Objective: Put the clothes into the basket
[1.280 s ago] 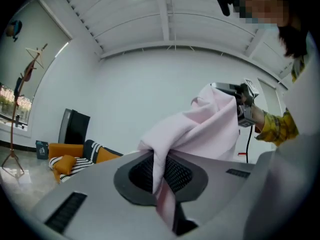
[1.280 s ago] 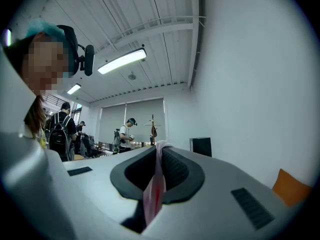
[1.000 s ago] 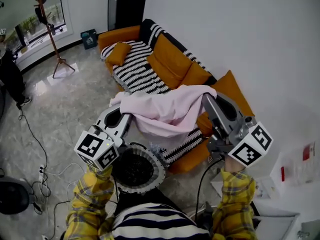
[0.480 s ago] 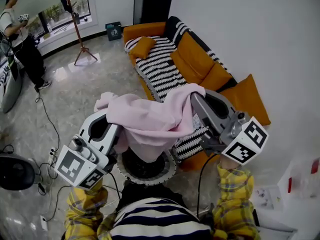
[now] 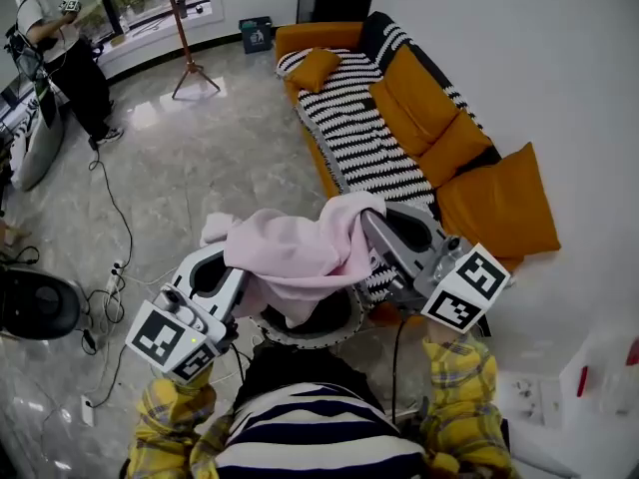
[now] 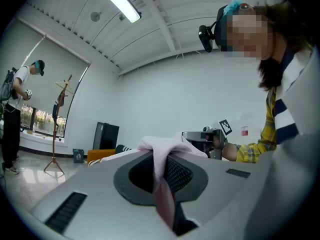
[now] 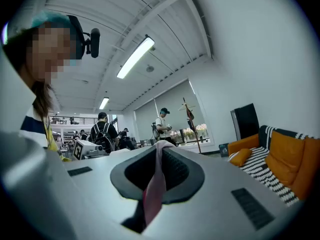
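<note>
A pink cloth [image 5: 300, 252] hangs spread between my two grippers, sagging over a round basket [image 5: 344, 327] with a black inside on the floor by my feet. My left gripper [image 5: 232, 259] is shut on the cloth's left end; pink fabric [image 6: 162, 184] is pinched between its jaws in the left gripper view. My right gripper [image 5: 367, 224] is shut on the right end, a pink strip [image 7: 156, 181] clamped between its jaws. Most of the basket is hidden under the cloth.
An orange sofa [image 5: 469, 158] with a striped black-and-white throw [image 5: 354, 133] stands along the white wall, right of the basket. A wooden coat stand [image 5: 185, 38] and a person [image 5: 60, 53] are far left. Cables [image 5: 110, 267] and a dark round device [image 5: 35, 305] lie on the marble floor.
Both grippers carried the pink cloth away from the sofa and lower, so it now hangs directly over the basket. The view swung left; the sofa sits farther away.
</note>
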Motion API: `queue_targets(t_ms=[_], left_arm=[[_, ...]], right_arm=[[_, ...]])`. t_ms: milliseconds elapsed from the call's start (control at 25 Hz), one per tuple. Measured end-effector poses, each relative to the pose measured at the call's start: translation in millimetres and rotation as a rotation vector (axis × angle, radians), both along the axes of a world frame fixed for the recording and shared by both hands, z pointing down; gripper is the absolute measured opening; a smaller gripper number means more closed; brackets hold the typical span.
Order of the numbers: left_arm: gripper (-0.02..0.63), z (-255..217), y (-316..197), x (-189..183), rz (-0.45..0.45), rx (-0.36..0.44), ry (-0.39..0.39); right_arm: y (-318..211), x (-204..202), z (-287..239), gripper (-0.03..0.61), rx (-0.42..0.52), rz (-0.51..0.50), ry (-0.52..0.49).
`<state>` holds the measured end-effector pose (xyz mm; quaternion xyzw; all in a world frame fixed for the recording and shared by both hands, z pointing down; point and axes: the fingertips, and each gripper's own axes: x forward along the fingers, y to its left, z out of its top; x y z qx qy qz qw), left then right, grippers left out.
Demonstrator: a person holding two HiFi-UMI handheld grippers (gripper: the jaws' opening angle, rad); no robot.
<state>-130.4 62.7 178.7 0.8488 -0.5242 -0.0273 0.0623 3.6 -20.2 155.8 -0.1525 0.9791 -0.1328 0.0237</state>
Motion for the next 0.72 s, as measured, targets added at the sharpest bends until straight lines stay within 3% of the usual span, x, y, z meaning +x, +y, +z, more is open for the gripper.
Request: queue_targets(t_ms=[400, 520, 720], left_arm=[[0.029, 106, 9, 18, 0.031, -0.242, 0.017], [0.029, 132, 8, 24, 0.038, -0.289, 0.057], [0.029, 182, 8, 34, 0.072, -0.376, 0.046]], right_arm=[[18, 3, 111, 0.037, -0.189, -0.009, 0.105], [21, 2, 145, 0.037, -0.245, 0.001, 0.14], [46, -6, 202, 0.037, -0.302, -0.021, 0.229]])
